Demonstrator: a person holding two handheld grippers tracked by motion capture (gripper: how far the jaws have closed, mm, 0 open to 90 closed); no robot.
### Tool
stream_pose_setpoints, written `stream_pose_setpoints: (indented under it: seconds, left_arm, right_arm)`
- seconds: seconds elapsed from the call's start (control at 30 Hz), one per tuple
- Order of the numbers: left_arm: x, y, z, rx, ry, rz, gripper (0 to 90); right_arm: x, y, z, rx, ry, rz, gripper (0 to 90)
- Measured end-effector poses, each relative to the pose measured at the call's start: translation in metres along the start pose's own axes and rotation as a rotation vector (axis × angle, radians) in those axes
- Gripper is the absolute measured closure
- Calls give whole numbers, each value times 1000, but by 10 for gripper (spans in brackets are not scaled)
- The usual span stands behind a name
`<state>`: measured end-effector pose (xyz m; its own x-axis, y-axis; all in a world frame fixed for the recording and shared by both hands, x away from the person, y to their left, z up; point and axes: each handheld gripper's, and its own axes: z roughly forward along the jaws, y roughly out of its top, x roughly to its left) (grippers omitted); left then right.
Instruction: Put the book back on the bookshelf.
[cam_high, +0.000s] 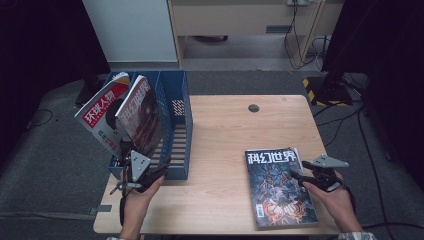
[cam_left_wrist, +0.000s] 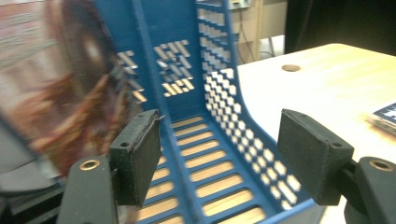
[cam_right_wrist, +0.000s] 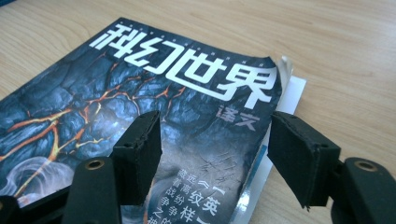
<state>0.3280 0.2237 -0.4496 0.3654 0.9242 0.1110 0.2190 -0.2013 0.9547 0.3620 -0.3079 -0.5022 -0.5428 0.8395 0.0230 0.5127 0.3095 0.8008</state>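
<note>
While the right gripper (cam_high: 299, 176) hovers wide open over the dark magazine (cam_high: 280, 187) lying flat at the table's (cam_high: 225, 130) near right, not yet lifted, the left gripper (cam_high: 150, 176), also open and empty, sits by the blue file rack (cam_high: 175, 125) already holding two leaning magazines (cam_high: 122, 115).

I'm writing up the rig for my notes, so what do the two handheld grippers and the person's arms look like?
Both the left gripper and right gripper are black, each with a grey three-cornered plate on top. Close up, each has two black, blocky rectangular pads with small screw holes, on black arms with brass-coloured rivets. A dark cable hangs below the left one. Forearms look bare; a patterned cuff edge shows at the right.
</note>
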Motion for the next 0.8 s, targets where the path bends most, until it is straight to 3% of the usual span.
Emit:
stream_pose_setpoints:
  seconds: [0.13,0.33,0.8]
  left_arm:
    - [-13,1,6,18,-43,40,295]
    - [-27,2,11,25,-98,45,286]
    - [-30,1,16,35,-124,31,278]
  right_arm:
    - [-3,-2,4,15,7,28,281]
    - [-5,-6,8,37,22,53,218]
    - [-3,-9,14,66,62,61,187]
